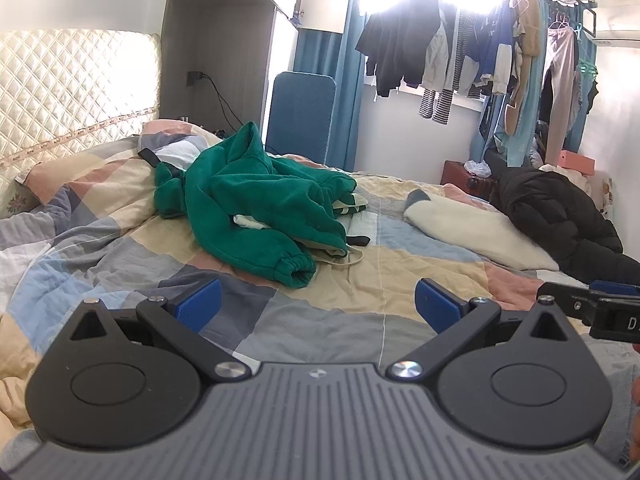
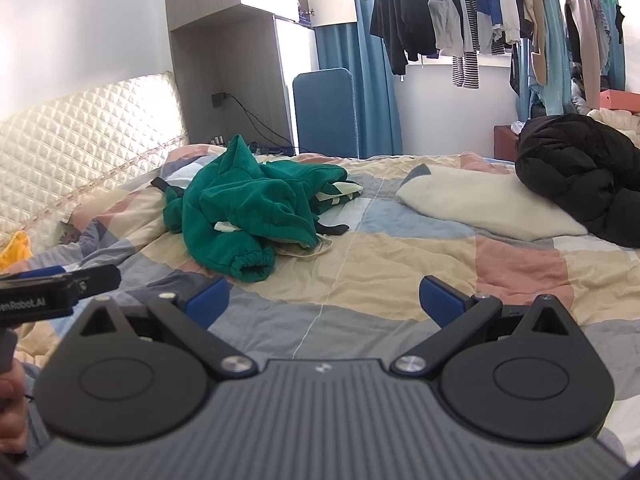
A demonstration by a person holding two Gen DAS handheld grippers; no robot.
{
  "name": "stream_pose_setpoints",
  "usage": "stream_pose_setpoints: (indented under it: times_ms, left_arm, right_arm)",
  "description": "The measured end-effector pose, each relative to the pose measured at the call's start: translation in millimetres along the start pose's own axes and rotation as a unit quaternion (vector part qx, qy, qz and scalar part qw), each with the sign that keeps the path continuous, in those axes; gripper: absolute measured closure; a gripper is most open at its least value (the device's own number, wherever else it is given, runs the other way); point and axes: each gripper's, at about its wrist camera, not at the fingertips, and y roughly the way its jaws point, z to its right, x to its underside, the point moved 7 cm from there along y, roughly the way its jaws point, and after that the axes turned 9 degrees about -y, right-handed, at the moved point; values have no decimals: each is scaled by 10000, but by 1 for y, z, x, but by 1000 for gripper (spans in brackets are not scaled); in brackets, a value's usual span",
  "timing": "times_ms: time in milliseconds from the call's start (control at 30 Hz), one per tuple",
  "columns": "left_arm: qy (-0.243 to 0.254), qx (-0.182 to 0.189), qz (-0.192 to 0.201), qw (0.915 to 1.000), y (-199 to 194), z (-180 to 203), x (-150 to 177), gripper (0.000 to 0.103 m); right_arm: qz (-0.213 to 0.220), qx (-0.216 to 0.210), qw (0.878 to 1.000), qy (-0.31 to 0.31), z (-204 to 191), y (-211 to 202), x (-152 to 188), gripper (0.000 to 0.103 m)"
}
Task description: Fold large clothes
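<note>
A crumpled green sweatshirt [image 1: 256,200] [image 2: 248,212] lies in a heap on the patchwork bed cover [image 1: 380,280] [image 2: 380,280], one cuffed sleeve pointing toward me. My left gripper [image 1: 318,304] hovers open above the cover, short of the sleeve cuff [image 1: 294,270], nothing between its blue pads [image 1: 200,304]. My right gripper [image 2: 324,300] is open too, just right of the cuff [image 2: 252,264] and apart from it. Each gripper shows at the edge of the other's view: the right one [image 1: 592,300], the left one [image 2: 60,284].
A cream pillow [image 1: 472,228] [image 2: 480,208] and a black puffer jacket [image 1: 560,208] [image 2: 580,172] lie on the bed's right side. A quilted headboard [image 1: 72,84] stands left. Hanging clothes [image 1: 460,48] and a blue chair [image 1: 300,112] are behind the bed.
</note>
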Motion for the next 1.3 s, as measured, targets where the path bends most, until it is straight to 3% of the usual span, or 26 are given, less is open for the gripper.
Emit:
stream_pose_setpoints:
  times_ms: [1000,1300]
  left_arm:
    - [-144,-39,-71,9999,11,-8,1,0]
    - [-251,-109,-127,9995,31,-17,-8,0]
  right_arm:
    - [-265,-290,9991,141,-1,18,9,0]
    - [-360,-310,9986,249,1,33,2,0]
